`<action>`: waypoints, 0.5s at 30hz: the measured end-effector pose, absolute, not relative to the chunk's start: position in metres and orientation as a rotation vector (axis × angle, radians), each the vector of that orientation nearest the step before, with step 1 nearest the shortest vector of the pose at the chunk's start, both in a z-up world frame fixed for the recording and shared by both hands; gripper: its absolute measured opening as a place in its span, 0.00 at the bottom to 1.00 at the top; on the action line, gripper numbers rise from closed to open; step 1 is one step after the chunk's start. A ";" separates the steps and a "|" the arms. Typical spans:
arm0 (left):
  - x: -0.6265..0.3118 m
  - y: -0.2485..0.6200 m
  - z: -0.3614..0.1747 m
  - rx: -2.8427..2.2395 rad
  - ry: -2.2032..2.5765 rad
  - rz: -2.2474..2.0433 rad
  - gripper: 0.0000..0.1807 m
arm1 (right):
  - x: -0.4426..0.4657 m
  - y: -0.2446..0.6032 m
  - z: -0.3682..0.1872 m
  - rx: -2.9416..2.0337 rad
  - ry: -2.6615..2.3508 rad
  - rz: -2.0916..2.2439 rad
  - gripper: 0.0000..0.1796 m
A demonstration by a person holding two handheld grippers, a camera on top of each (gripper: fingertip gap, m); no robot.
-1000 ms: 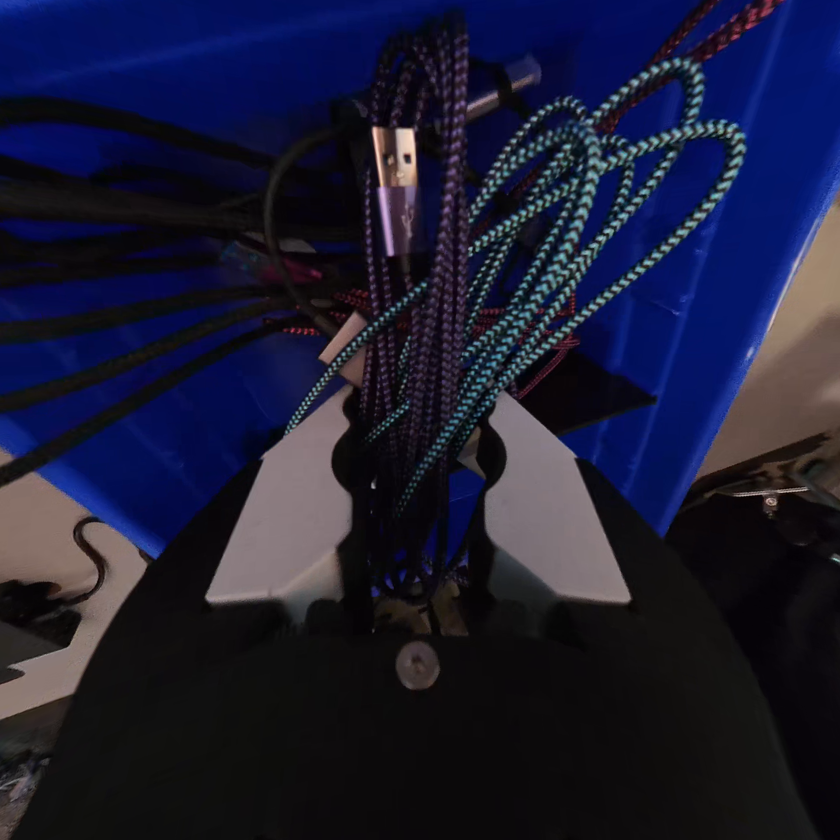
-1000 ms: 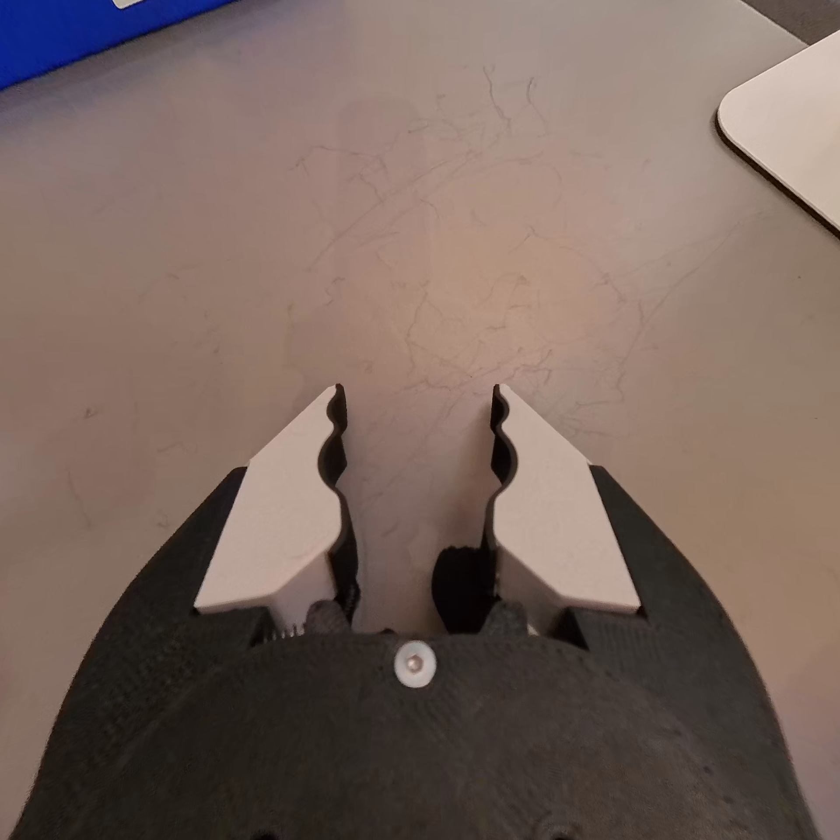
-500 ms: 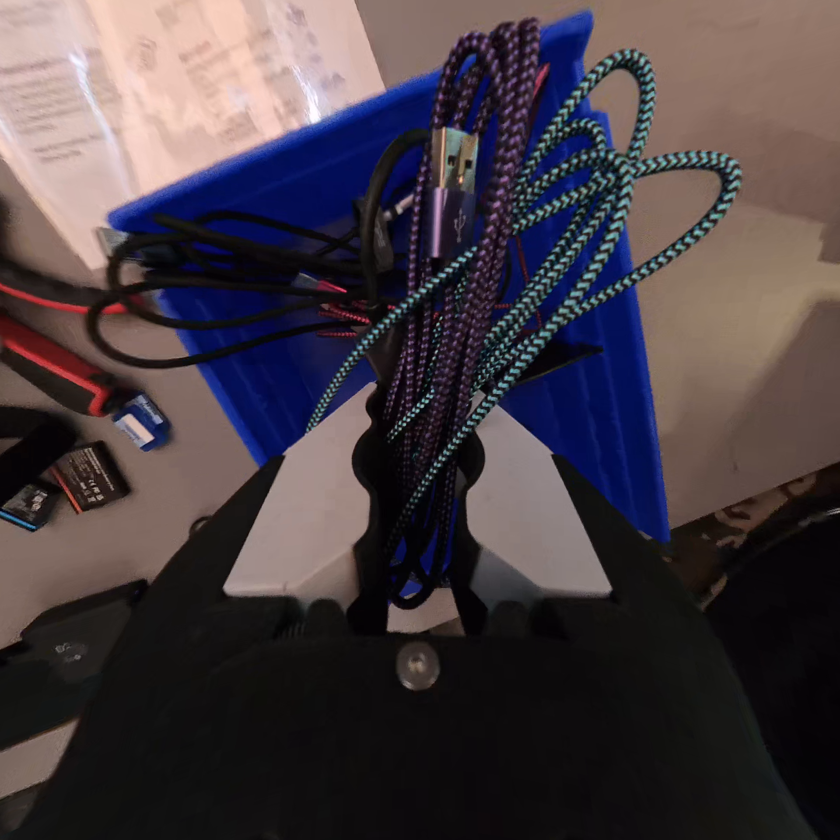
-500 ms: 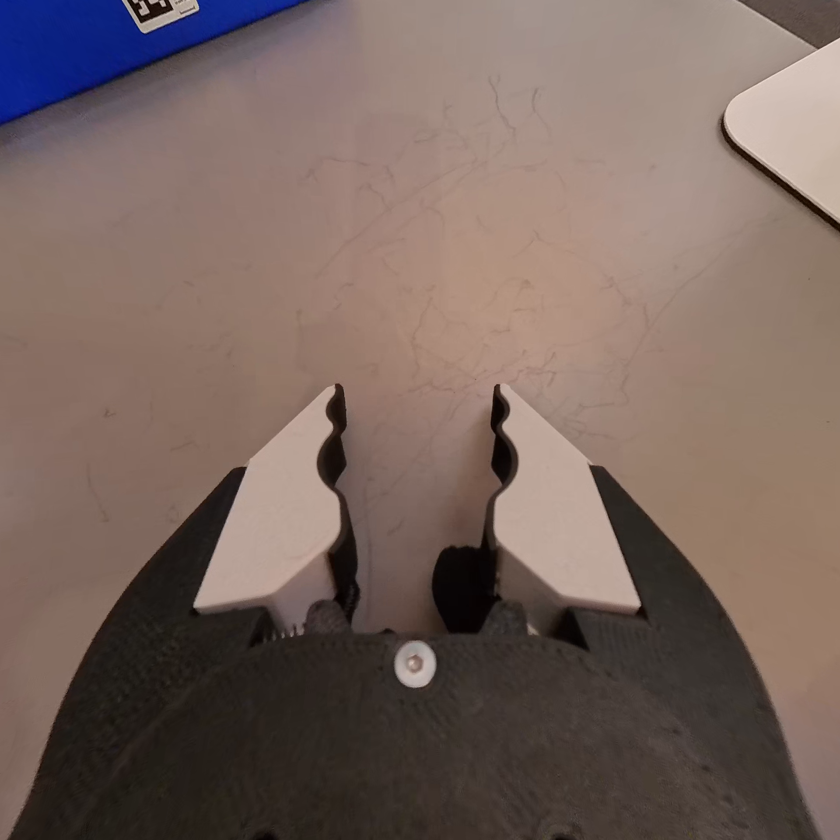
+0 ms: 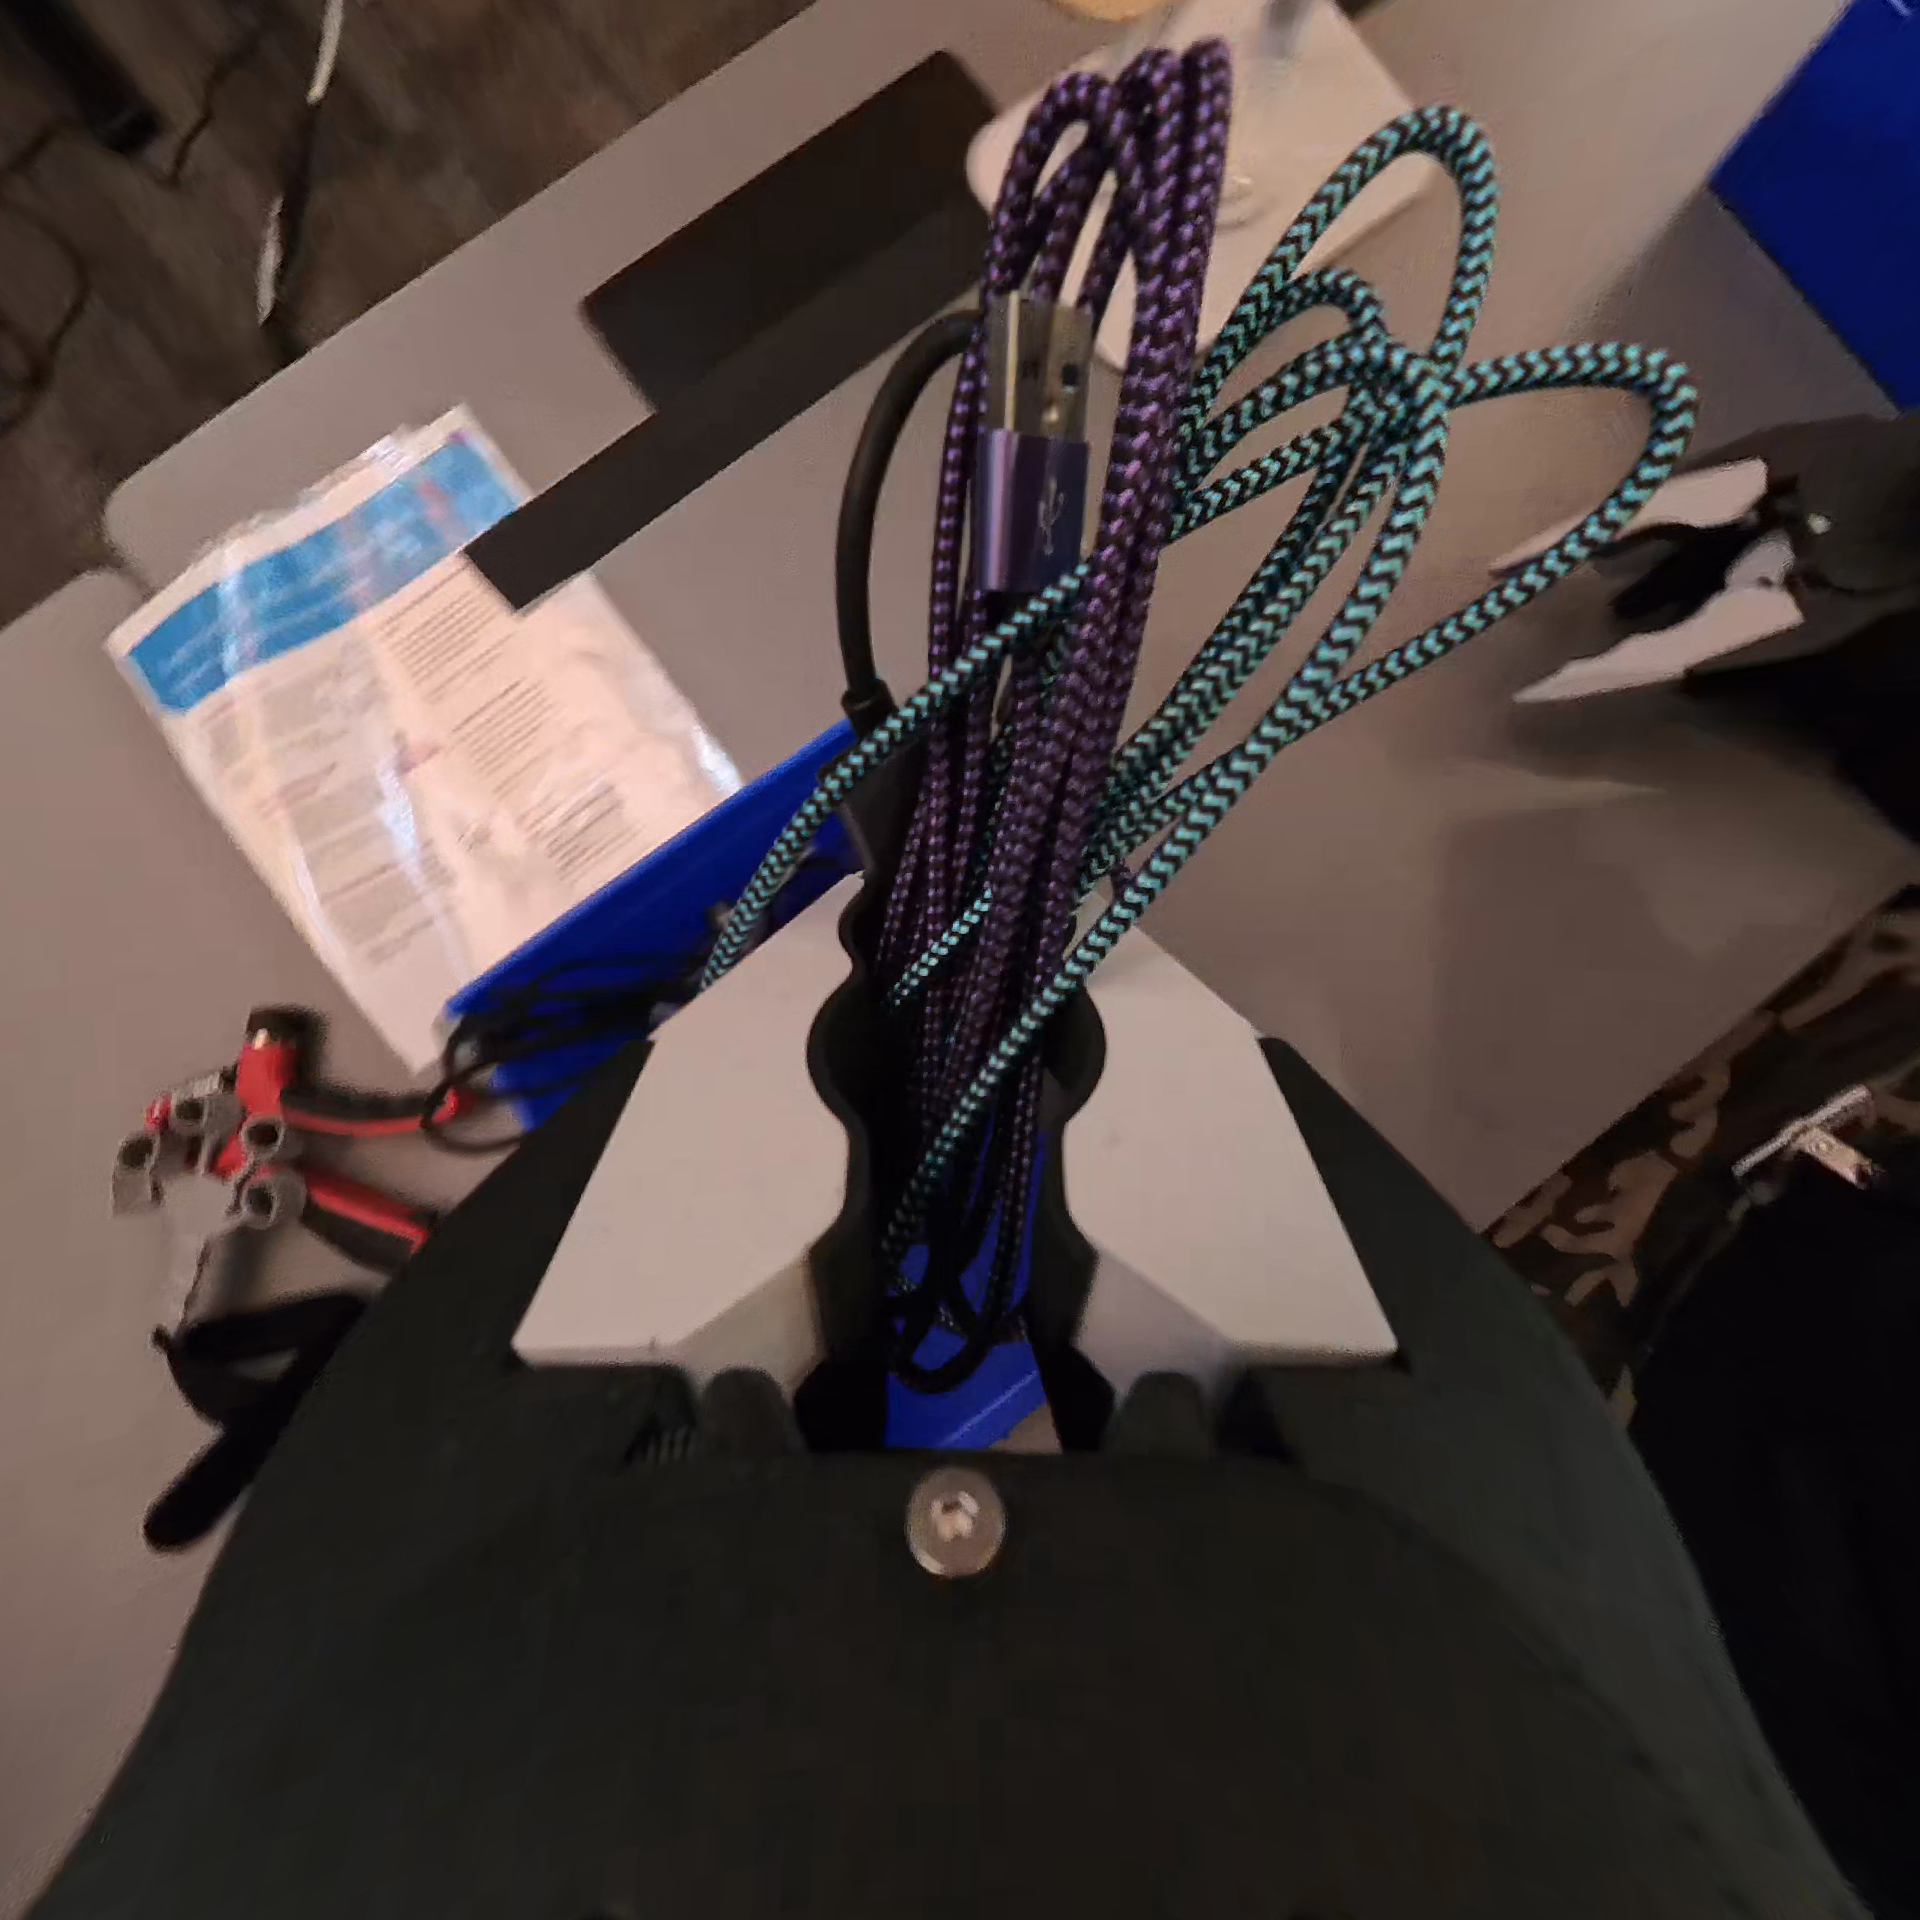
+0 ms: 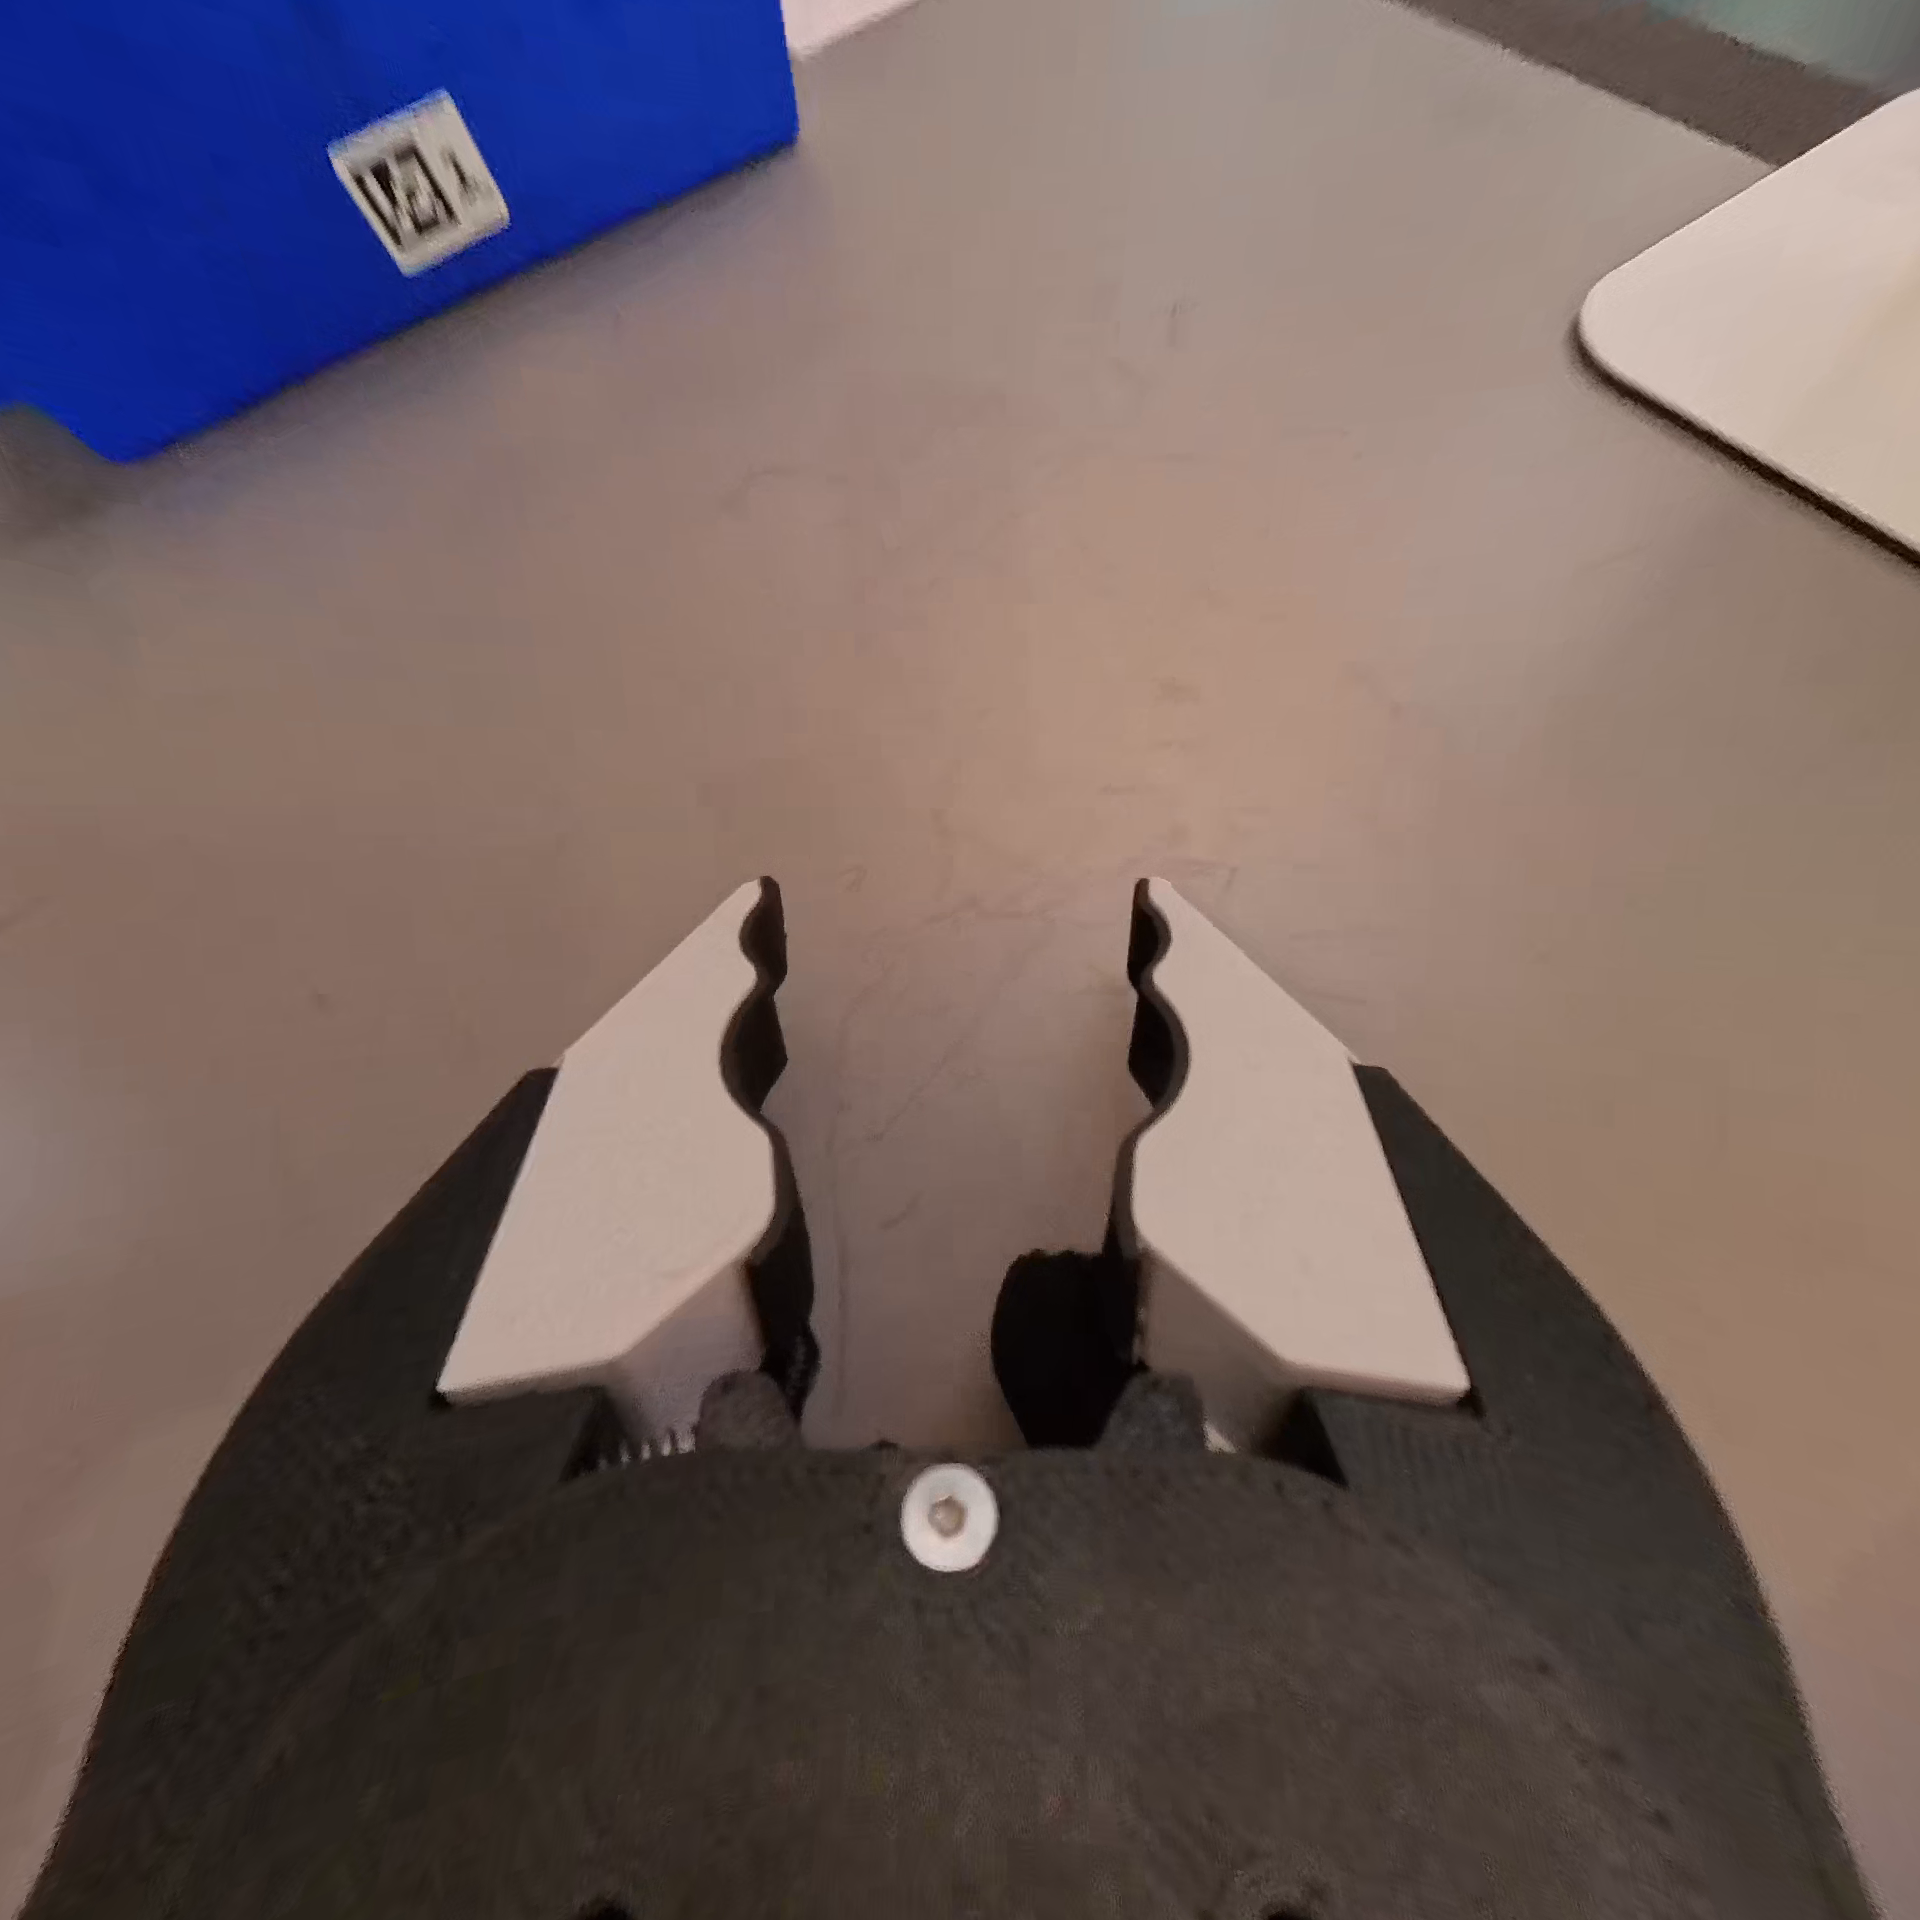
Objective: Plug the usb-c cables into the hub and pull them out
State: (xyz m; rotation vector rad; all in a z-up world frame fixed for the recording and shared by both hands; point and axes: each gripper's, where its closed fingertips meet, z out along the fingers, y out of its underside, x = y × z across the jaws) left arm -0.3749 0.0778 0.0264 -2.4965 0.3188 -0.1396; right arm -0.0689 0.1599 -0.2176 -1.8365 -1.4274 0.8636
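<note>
My left gripper (image 5: 982, 925) is shut on a bundle of coiled cables held in the air above the table. The bundle holds a purple braided cable (image 5: 1101, 312), a teal braided cable (image 5: 1455, 499) and a thin black cable (image 5: 862, 540). A purple plug with a metal end (image 5: 1029, 468) lies against the purple coil. My right gripper (image 6: 956, 894) is open and empty over the bare grey table (image 6: 935, 623); it also shows in the left wrist view (image 5: 1683, 603) at the right. No hub is in view.
A blue bin (image 5: 644, 935) with black cables lies below the left gripper; the blue bin (image 6: 312, 208) in the right wrist view carries a sticker. A printed sheet (image 5: 395, 707), red-and-black tools (image 5: 239, 1132) and a black strip (image 5: 779, 260) lie left. A white board (image 6: 1787, 332) sits right. My right fingertips sit around 40 centimetres from my left ones.
My left gripper has lifted the cable bundle up out of the blue bin, which now lies low and small in the left wrist view. More of the blue bin shows in the right wrist view.
</note>
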 end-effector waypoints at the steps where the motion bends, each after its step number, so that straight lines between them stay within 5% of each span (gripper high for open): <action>1: -0.357 0.084 0.024 -2.505 0.393 -0.143 0.14 | -0.068 0.163 -0.212 -1.834 -1.379 0.911 0.37; 15: -0.174 0.118 -0.145 -2.615 1.629 -0.069 0.14 | -0.039 0.188 -0.151 -1.696 -0.943 1.445 0.36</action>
